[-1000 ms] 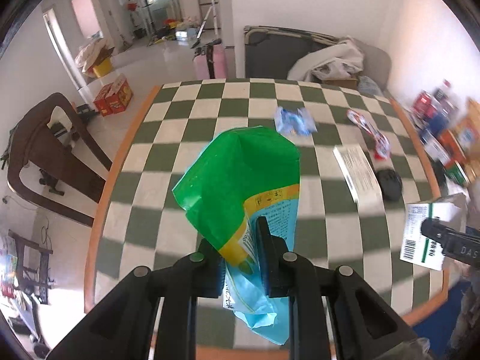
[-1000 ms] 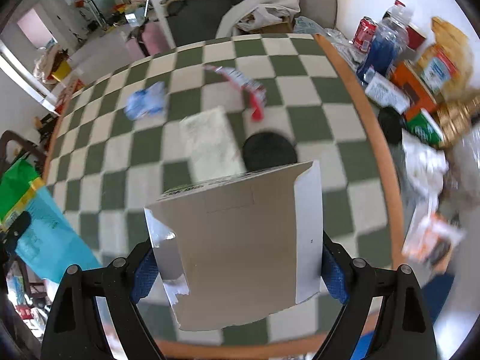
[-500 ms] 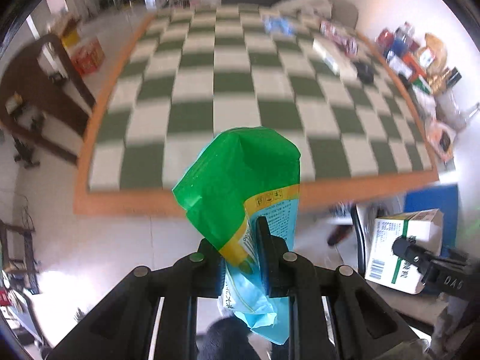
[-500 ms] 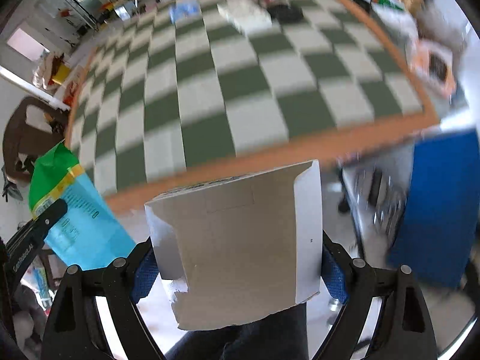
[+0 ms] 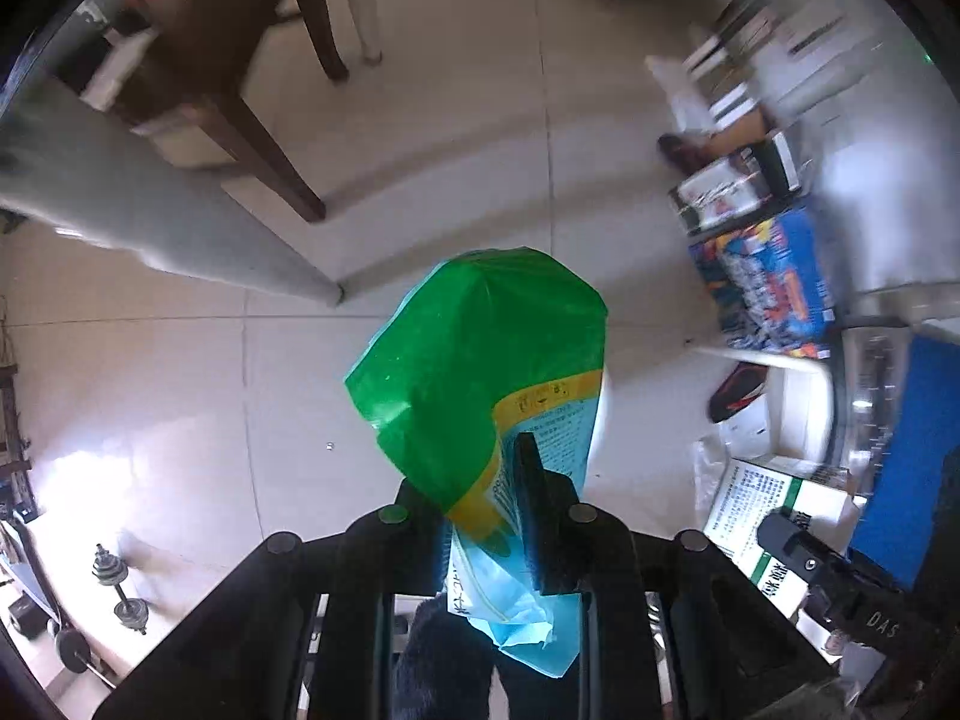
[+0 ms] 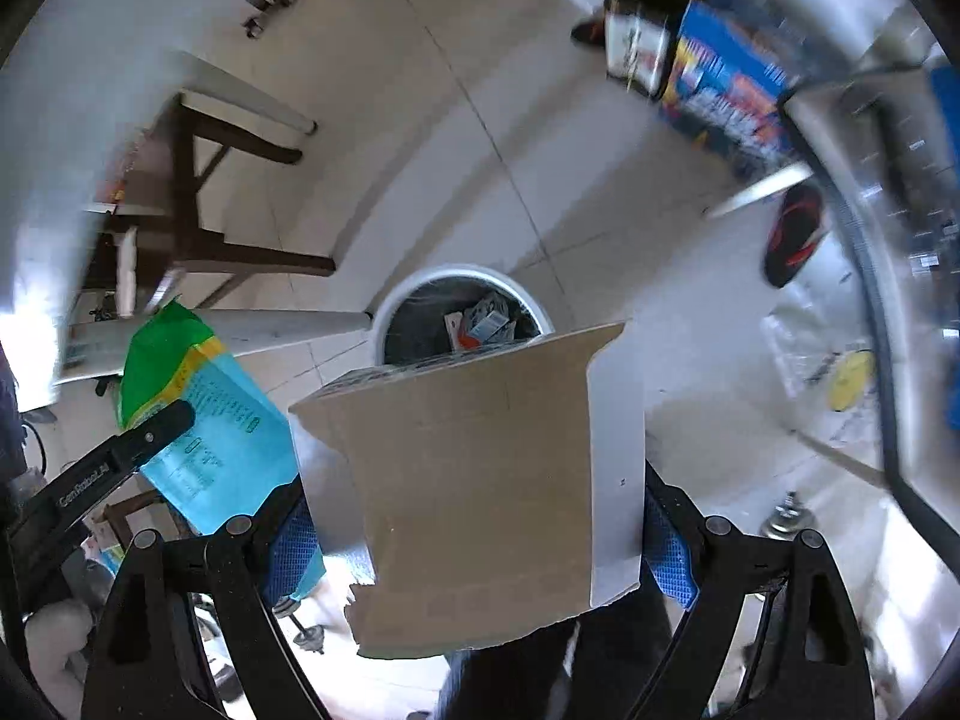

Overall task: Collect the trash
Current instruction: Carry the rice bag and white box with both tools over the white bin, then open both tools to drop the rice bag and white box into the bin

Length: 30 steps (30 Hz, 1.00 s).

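My left gripper point(image 5: 480, 504) is shut on a green and blue plastic bag point(image 5: 480, 360), held over the floor; the bag also shows in the right wrist view point(image 6: 204, 420). My right gripper point(image 6: 474, 516) is shut on a torn cardboard box point(image 6: 492, 480), brown inside; its white and green printed side shows in the left wrist view point(image 5: 774, 516). A white-rimmed trash bin point(image 6: 462, 315) with a dark liner and some trash inside stands on the floor just beyond the box, partly hidden by it.
A dark wooden chair point(image 6: 198, 210) and a pale table leg point(image 5: 180, 228) stand to the left. Colourful boxes and books point(image 5: 762, 276) pile at the right, with a red and black shoe point(image 6: 795, 234). Dumbbells point(image 5: 114, 588) lie at lower left.
Both grippers swung away from the checkered table and down toward the floor, still holding the bag and the box. The trash bin came into the right wrist view.
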Each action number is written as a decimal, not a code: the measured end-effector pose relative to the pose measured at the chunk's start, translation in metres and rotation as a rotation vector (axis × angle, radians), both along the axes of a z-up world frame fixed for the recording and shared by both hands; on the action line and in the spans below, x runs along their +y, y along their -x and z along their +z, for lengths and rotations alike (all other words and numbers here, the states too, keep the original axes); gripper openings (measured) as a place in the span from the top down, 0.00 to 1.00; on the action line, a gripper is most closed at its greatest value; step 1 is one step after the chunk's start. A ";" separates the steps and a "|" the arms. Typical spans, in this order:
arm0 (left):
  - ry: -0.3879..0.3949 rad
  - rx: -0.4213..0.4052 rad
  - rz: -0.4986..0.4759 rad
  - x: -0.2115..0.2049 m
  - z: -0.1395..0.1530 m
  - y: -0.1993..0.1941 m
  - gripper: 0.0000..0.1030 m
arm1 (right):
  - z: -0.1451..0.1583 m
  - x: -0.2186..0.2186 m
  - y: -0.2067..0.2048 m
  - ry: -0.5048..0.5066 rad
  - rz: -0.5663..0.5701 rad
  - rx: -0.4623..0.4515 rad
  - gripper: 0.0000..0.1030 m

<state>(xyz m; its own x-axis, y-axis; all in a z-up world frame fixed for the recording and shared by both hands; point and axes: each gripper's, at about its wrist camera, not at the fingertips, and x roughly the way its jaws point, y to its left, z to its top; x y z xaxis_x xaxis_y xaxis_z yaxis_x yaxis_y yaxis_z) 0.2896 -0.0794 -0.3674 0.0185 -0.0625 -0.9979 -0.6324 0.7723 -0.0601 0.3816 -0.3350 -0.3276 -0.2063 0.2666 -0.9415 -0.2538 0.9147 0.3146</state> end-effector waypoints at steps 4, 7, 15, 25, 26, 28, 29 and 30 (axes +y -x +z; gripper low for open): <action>0.073 0.043 -0.029 0.000 -0.079 -0.009 0.75 | -0.087 0.019 0.000 -0.003 0.018 0.033 0.12; 0.120 0.055 -0.069 0.001 -0.117 -0.011 0.59 | -0.150 0.030 0.004 -0.015 0.035 0.081 0.09; 0.036 0.072 -0.032 0.009 -0.120 0.016 0.01 | -0.204 0.039 0.010 -0.017 0.066 0.086 0.00; -0.060 0.055 -0.042 -0.013 -0.084 0.051 0.01 | -0.162 0.039 0.025 0.144 0.176 -0.059 0.00; -0.061 0.056 -0.039 -0.015 -0.079 0.054 0.01 | -0.157 0.039 0.027 0.150 0.184 -0.063 0.00; -0.069 0.058 -0.033 -0.019 -0.068 0.058 0.01 | -0.145 0.037 0.028 0.163 0.195 -0.079 0.00; -0.073 0.058 -0.029 -0.021 -0.061 0.061 0.01 | -0.137 0.036 0.030 0.163 0.200 -0.089 0.00; -0.080 0.059 -0.026 -0.023 -0.053 0.063 0.01 | -0.130 0.035 0.033 0.168 0.206 -0.099 0.00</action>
